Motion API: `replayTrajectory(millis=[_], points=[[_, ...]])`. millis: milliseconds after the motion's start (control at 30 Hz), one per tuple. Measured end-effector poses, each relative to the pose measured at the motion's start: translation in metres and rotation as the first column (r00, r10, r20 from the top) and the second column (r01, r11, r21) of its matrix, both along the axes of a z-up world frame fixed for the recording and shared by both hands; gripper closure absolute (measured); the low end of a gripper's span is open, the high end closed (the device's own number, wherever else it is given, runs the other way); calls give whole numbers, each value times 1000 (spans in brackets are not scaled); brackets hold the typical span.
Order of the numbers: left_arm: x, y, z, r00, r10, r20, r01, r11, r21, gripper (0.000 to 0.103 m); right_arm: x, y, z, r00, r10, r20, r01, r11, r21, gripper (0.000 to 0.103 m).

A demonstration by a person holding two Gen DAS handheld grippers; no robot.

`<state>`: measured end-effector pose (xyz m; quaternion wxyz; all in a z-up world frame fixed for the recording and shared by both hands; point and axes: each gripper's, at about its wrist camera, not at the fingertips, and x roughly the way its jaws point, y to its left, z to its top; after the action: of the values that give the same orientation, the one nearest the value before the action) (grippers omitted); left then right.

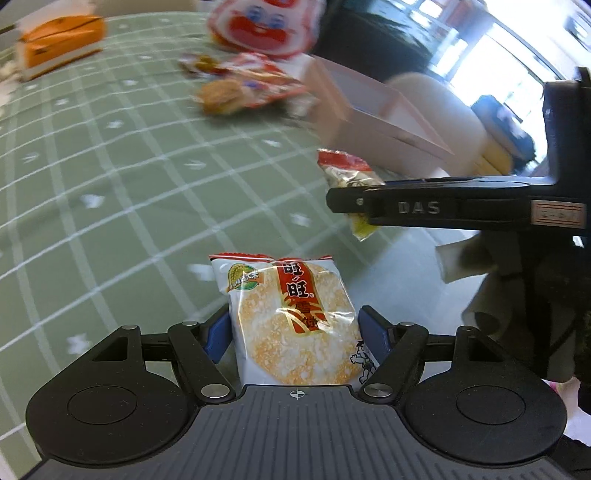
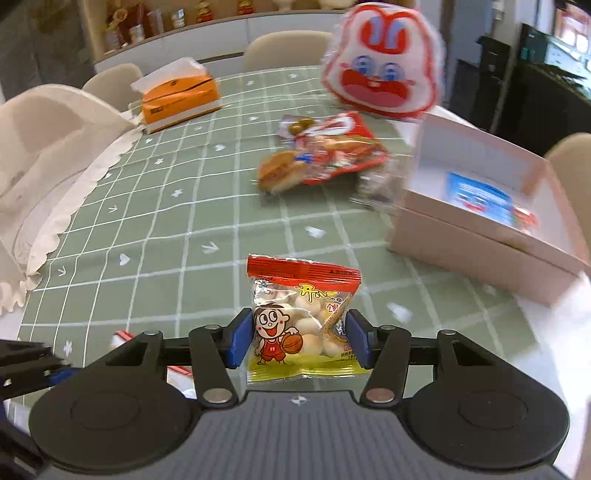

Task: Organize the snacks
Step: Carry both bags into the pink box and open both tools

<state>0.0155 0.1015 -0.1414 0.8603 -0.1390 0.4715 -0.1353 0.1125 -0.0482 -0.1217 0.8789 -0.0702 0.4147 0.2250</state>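
A white rice-cracker packet with a red label (image 1: 291, 317) is clamped between the left gripper (image 1: 295, 332) pads, and a clear ball-biscuit packet with red top and cartoon boy (image 2: 303, 321) is pinched by the right gripper (image 2: 301, 338). The open pale pink cardboard box (image 2: 476, 236) lies ahead and right of the right gripper. Both packets are best carried level over its rim and released low, one at a time.

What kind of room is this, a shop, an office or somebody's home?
Most likely a home dining room. A table under a green checked tablecloth has cushioned chairs drawn up to it, an orange tissue box sits on it, and a shelf of ornaments lines the far wall.
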Motion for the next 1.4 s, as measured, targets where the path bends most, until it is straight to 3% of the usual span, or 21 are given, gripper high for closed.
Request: replayTrajectory(millis=[267, 367, 500, 733, 867, 967, 1067, 1267, 1333, 1400], points=[[30, -64, 31, 976, -203, 81, 207, 977, -43, 25, -22, -91, 31, 975, -216, 47, 216, 976, 3, 49], [48, -82, 49, 958, -260, 119, 271, 959, -85, 25, -24, -124, 53, 949, -297, 100, 300, 954, -6, 49], [84, -104, 88, 929, -308, 205, 326, 944, -59, 25, -20, -161, 94, 908, -372, 192, 369, 928, 49, 49], [170, -121, 185, 875, -199, 442, 224, 975, -4, 25, 24, -198, 189, 832, -385, 398, 363, 922, 134, 49], [220, -142, 209, 874, -188, 448, 195, 980, 30, 25, 62, -203, 221, 823, -340, 454, 306, 940, 149, 49], [244, -158, 199, 890, -192, 413, 186, 981, 55, 25, 92, -203, 221, 836, -304, 456, 269, 953, 142, 49], [260, -164, 173, 912, -201, 357, 190, 980, 65, 25, 122, -201, 201, 868, -281, 409, 244, 959, 141, 48], [296, -147, 72, 970, -191, 153, 191, 981, 18, 25, 170, -187, 128, 934, -278, 223, 250, 957, 144, 48], [308, -144, 39, 980, -183, 78, 177, 981, 79, 26, 186, -180, 101, 949, -275, 157, 257, 958, 124, 48], [310, -145, 17, 974, -218, 62, 206, 964, 166, 26, 202, -173, 77, 960, -265, 91, 254, 960, 118, 49]])
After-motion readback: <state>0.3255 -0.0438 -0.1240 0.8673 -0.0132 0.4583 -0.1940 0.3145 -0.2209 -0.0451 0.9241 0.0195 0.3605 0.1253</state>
